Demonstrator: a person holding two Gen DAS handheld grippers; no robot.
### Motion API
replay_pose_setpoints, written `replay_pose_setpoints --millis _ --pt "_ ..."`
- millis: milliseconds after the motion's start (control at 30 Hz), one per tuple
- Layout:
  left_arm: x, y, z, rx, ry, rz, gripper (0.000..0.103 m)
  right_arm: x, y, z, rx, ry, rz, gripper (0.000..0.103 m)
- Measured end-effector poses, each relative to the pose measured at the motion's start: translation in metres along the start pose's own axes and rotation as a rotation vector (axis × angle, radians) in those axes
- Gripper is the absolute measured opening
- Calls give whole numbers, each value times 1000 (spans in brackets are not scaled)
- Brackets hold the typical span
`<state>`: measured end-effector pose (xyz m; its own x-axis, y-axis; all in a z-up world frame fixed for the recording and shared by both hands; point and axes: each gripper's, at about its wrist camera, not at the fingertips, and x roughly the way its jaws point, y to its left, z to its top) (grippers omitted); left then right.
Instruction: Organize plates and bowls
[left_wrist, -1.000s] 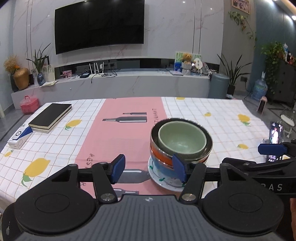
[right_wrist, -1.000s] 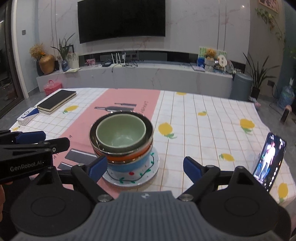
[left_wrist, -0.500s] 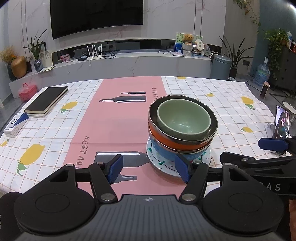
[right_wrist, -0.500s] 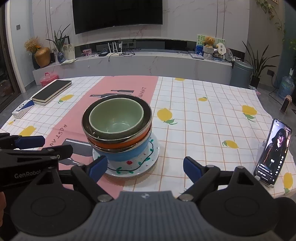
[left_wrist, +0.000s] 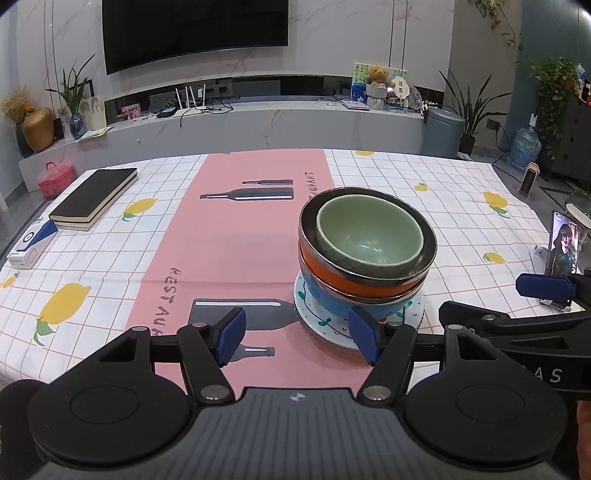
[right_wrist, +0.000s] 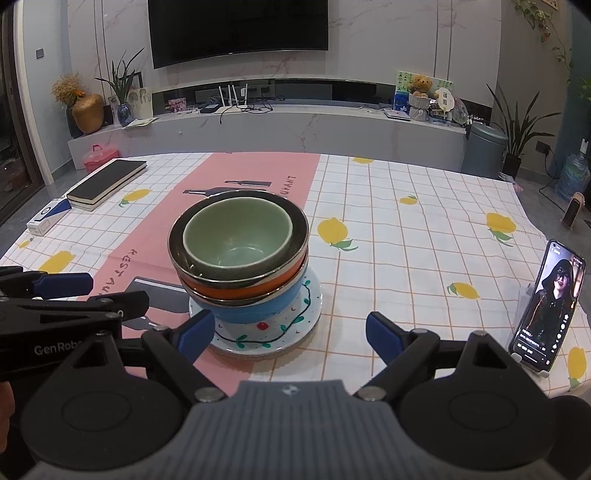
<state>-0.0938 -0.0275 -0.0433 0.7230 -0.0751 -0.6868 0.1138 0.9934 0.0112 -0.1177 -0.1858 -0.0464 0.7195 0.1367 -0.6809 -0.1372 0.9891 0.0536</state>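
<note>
A pale green bowl (left_wrist: 369, 230) (right_wrist: 238, 236) sits nested in a metal-rimmed orange bowl (left_wrist: 364, 282) (right_wrist: 243, 288). Under these is a blue bowl (left_wrist: 332, 302) (right_wrist: 251, 312), and the stack rests on a white plate with a painted vine (left_wrist: 321, 323) (right_wrist: 273, 334). My left gripper (left_wrist: 297, 334) stands open just in front of the stack and left of it, its right pad by the plate's near rim. My right gripper (right_wrist: 290, 332) is open too, at the plate's near right side, with nothing held between its pads.
The table wears a checked lemon cloth with a pink runner (left_wrist: 236, 236). A black book (left_wrist: 94, 199) and a small blue-white box (left_wrist: 31, 242) lie at the far left. A phone on a stand (right_wrist: 546, 306) is upright at the right edge.
Both views have tipped down a little, so the stack of bowls now sits lower and closer in each. Neither gripper has changed its opening or touched anything.
</note>
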Motion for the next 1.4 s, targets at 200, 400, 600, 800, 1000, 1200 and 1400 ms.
replay_pose_setpoints --millis 200,400,600,800,1000,1200,1400 --pt "-2 1 0 -3 -8 6 75 -1 -1 0 6 -2 -4 87" --pt "-4 2 0 -6 -15 7 75 -3 -1 0 7 -8 -10 87" --pt "-5 2 0 -7 -15 5 75 -3 -1 -1 14 -7 -10 87" --pt "-6 2 -1 -6 -20 6 75 -3 -2 -1 17 -8 -8 87" --pt "-7 2 0 -7 -20 1 75 -3 -2 -1 17 -11 -6 87" --pt "-8 2 0 -8 -21 1 75 -5 -2 0 15 -19 -2 87" --pt "-8 3 0 -9 -19 2 75 -3 -1 -1 15 -14 -1 87"
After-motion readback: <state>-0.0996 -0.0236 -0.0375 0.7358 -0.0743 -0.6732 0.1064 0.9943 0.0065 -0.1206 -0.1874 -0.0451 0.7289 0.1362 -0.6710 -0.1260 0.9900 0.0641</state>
